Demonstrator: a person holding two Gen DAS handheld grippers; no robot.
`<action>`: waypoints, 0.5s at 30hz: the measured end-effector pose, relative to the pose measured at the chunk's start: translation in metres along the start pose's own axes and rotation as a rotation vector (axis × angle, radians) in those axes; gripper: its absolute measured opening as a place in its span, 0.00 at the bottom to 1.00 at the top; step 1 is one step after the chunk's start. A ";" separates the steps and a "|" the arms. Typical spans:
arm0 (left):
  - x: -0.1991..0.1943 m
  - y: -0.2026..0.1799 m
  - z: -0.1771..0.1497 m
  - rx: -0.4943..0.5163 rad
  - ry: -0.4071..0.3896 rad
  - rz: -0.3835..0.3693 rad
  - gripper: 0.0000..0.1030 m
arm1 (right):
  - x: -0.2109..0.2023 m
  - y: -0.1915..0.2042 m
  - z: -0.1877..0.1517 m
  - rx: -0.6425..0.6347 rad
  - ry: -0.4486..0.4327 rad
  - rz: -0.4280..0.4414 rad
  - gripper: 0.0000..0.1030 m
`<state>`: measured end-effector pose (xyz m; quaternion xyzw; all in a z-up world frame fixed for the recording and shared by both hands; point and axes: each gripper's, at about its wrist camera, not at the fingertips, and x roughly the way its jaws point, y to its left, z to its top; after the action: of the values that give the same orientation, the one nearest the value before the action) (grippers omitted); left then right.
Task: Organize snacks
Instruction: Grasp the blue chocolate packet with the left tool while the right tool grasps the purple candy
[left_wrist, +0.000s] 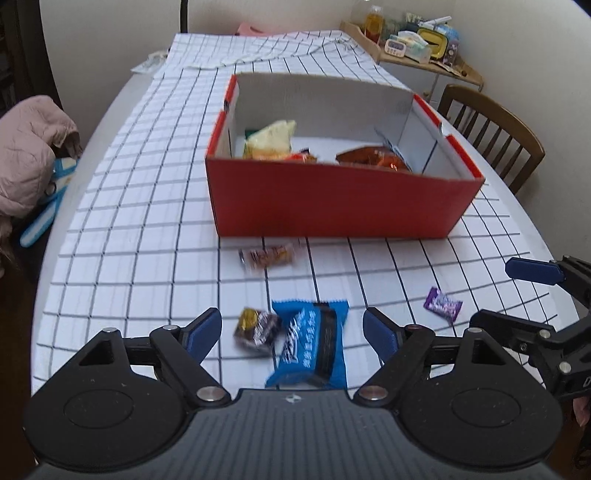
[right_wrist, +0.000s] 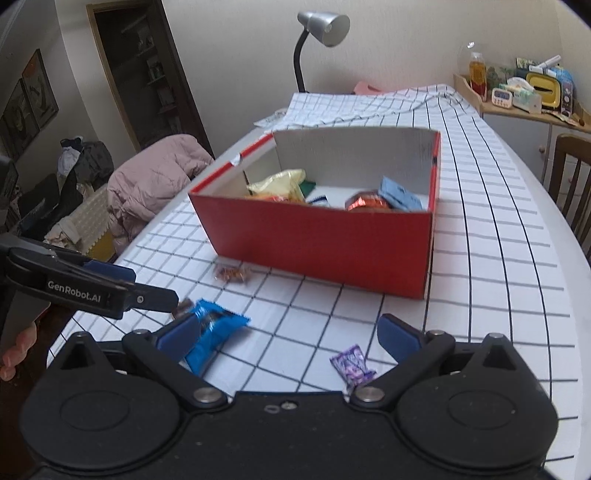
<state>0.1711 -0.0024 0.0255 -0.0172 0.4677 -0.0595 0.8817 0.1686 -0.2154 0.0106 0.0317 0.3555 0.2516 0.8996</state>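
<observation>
Both tools, your left tool (left_wrist: 291, 330) and right tool (right_wrist: 284, 339), gape empty; several snacks sit in the red box (left_wrist: 340, 206), four wait on the tabletop (left_wrist: 147, 184)

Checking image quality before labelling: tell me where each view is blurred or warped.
Left wrist view: the small orange snack and brown candy are smeared; tablecloth lines bow. Right wrist view: sharper, purple candy slightly soft, same bowing toward the edges.
</observation>
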 end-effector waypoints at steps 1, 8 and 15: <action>0.002 -0.001 -0.003 -0.001 0.008 0.001 0.81 | 0.001 -0.001 -0.002 0.000 0.004 -0.002 1.00; 0.022 -0.004 -0.016 -0.009 0.057 -0.005 0.81 | 0.015 -0.012 -0.015 -0.023 0.046 -0.039 0.96; 0.040 -0.010 -0.026 -0.002 0.072 0.012 0.81 | 0.031 -0.023 -0.025 -0.049 0.085 -0.066 0.86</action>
<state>0.1711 -0.0162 -0.0208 -0.0131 0.4992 -0.0546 0.8647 0.1816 -0.2234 -0.0328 -0.0130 0.3877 0.2314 0.8922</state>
